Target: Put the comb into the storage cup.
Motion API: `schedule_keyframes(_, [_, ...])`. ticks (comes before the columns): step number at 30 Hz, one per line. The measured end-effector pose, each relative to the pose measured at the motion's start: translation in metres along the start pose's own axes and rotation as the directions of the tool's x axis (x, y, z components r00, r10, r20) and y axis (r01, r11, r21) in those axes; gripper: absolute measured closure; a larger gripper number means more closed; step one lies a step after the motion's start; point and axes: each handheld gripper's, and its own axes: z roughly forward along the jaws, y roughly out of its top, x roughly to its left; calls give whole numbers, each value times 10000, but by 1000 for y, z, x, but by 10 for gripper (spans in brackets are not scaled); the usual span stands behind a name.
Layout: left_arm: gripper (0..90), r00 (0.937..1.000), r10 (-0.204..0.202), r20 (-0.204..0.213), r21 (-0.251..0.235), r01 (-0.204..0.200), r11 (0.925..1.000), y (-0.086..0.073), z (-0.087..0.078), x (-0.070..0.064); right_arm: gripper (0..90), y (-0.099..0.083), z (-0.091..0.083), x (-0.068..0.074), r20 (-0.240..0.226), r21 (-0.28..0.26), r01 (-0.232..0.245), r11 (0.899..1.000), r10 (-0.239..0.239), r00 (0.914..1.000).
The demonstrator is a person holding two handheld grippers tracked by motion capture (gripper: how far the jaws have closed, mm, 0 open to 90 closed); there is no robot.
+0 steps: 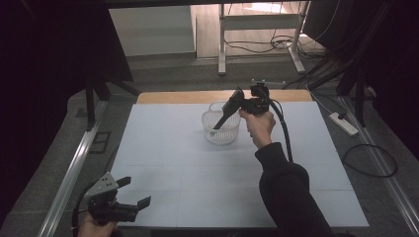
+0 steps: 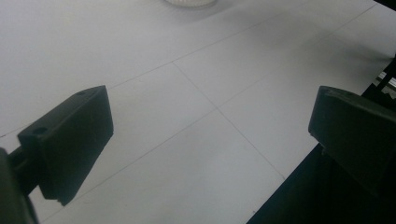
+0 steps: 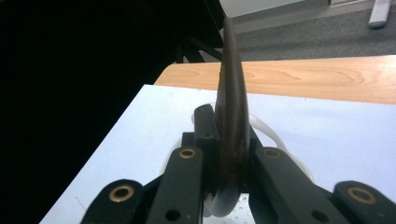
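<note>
Holding a dark, flat, curved utensil [image 1: 228, 111], probably a spatula or a spoon seen from its edge, the right gripper [image 1: 242, 106] stands above the white perforated basket [image 1: 221, 132] at the far middle of the table. Its jaws are pressed together on the utensil, which the right gripper view shows clamped between the two black jaws, with its thin edge [image 3: 231, 116] rising away from the camera.

In the high view the long axis of the utensil runs on a slant: the upper end is at the gripper, and the lower end points down and to the left, into the basket. The low tip seems to be inside the basket rim, but I cannot tell whether it touches the bottom.

The relation that matters for the next move, in my judgement, is this slant. The basket lies directly under and slightly left of the right gripper, so the utensil should go down along its own axis, or the jaws should simply release it.

The left gripper [image 1: 132, 193] rests at the near left corner of the white table top [image 1: 173, 163], well apart from the basket, with its jaws spread wide and nothing between them. The right hand [image 1: 258, 127] is clearly the nearer one.
</note>
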Motion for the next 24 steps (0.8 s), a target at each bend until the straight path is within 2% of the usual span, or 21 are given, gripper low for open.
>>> schedule_keyframes(10, [11, 10000, -16, 5, -3, 16, 10000, 0, 0, 0, 856, -5, 5, -6, -35, 32, -184, 9998, 184, 9998])
schedule_keyframes(24, [11, 10000, -7, 7, 4, 7, 10000, 0, 0, 0, 856, -15, 12, -19, -105, 153, -671, 9976, 673, 9977])
